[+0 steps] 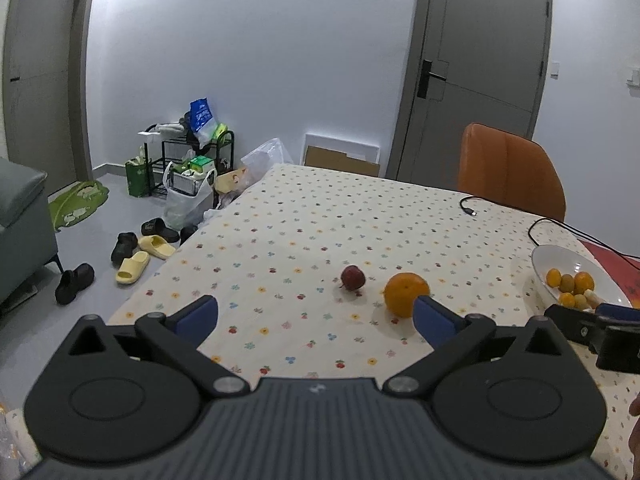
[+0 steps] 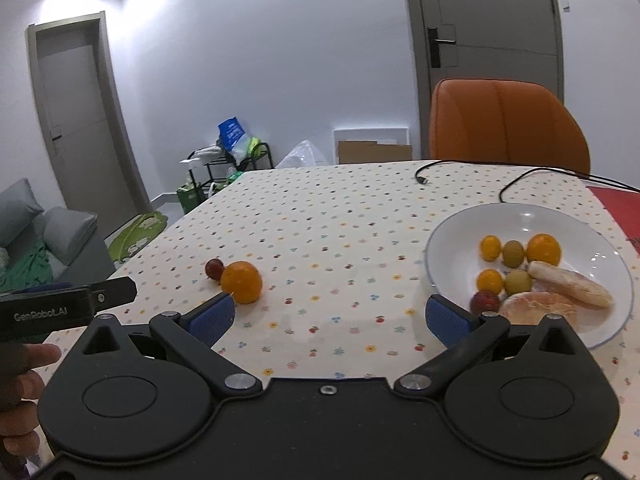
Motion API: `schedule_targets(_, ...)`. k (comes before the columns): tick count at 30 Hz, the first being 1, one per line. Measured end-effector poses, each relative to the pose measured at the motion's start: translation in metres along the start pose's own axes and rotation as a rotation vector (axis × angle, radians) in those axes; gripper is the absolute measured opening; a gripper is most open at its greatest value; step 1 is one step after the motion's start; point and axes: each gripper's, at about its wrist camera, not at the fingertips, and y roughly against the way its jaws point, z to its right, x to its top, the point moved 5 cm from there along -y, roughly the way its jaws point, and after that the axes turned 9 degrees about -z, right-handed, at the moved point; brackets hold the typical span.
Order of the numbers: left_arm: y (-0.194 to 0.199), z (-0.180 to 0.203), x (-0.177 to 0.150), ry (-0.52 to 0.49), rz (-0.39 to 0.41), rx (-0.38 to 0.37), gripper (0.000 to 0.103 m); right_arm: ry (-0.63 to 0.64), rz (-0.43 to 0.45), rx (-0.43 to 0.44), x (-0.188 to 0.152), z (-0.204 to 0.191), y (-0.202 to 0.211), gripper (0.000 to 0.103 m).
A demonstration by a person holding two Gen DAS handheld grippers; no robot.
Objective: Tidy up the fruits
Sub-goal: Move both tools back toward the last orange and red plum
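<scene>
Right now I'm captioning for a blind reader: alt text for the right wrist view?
Open right gripper hangs over a floral tablecloth; a white bowl of fruit sits right, an orange and red fruit left.

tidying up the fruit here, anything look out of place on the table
Yes. An orange and a small dark red fruit sit loose on the tablecloth, apart from the white bowl holding the other fruit. A black cable also trails across the far side.

My orange (image 1: 405, 292) partly behind my blue pad, bowl (image 1: 560, 258) cut by the edge; red mat (image 2: 616, 204) cropped, plum (image 2: 214, 268) half hidden
</scene>
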Motion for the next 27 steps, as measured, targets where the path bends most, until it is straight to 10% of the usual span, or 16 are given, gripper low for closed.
schedule_targets(27,-0.042,-0.040,0.012,0.091,-0.046,0.031,0.103,0.072,-0.090,0.075,0.025,-0.043,-0.064,0.090)
